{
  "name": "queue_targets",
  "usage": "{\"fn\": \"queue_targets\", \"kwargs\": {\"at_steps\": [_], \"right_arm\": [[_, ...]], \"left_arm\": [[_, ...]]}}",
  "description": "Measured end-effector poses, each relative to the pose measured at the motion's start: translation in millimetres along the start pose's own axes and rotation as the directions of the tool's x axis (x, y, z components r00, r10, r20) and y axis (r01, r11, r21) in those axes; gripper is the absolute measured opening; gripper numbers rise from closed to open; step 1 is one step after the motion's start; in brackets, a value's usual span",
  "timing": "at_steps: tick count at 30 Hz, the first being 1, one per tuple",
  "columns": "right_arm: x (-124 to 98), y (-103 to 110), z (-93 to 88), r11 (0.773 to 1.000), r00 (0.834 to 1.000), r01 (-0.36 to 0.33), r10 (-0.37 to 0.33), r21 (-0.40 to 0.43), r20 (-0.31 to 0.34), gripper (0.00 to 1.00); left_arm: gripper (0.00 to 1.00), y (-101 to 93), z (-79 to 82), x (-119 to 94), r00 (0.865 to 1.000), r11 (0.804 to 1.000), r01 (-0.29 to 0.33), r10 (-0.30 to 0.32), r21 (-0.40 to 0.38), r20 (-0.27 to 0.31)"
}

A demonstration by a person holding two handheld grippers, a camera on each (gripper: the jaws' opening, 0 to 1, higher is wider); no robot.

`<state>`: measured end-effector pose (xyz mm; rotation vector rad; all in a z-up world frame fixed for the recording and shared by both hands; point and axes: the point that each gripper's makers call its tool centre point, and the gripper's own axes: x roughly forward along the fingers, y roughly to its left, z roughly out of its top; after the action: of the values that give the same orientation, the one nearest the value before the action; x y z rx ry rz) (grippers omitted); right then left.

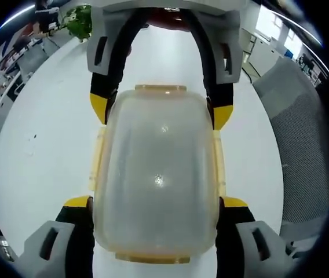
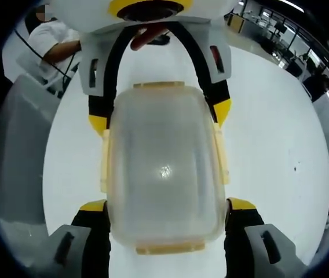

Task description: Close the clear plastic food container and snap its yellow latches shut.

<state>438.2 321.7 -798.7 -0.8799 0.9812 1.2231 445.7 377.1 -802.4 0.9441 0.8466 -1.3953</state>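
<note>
The clear plastic food container [image 1: 158, 168] lies on a white table with its lid on. Yellow latches show at its ends [image 1: 160, 88] and along its sides [image 1: 97, 156]; the side ones stand slightly out. My left gripper [image 1: 156, 201] straddles the near end, its yellow-tipped jaws against both sides. My right gripper [image 1: 160, 111] straddles the far end the same way. From the right gripper view, the container [image 2: 164, 168] sits between my right gripper [image 2: 168, 204] below and my left gripper [image 2: 160, 116] above.
The white table [image 1: 43, 156] stretches around the container. A grey mesh chair [image 1: 303, 133] stands beside it, and a green plant [image 1: 79, 20] sits far off. A person's white sleeve [image 2: 54, 40] and another grey chair [image 2: 19, 162] are at the other side.
</note>
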Motion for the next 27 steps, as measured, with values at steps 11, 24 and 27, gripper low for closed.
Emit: {"fn": "queue_targets", "kwargs": {"at_steps": [11, 24, 27], "right_arm": [[2, -11, 0.0, 1.000, 1.000, 0.015, -0.014, 0.017, -0.012, 0.82], [3, -15, 0.7, 1.000, 1.000, 0.010, -0.009, 0.007, -0.030, 0.83], [3, -15, 1.1, 1.000, 1.000, 0.013, -0.013, 0.008, -0.018, 0.83]], "left_arm": [[0.88, 11.6, -0.8, 1, 1.000, 1.000, 0.011, -0.011, 0.014, -0.021], [0.88, 15.1, -1.4, 1, 1.000, 1.000, 0.006, -0.006, 0.003, -0.008], [0.88, 14.9, -1.8, 1, 1.000, 1.000, 0.006, -0.006, 0.003, -0.012]]}}
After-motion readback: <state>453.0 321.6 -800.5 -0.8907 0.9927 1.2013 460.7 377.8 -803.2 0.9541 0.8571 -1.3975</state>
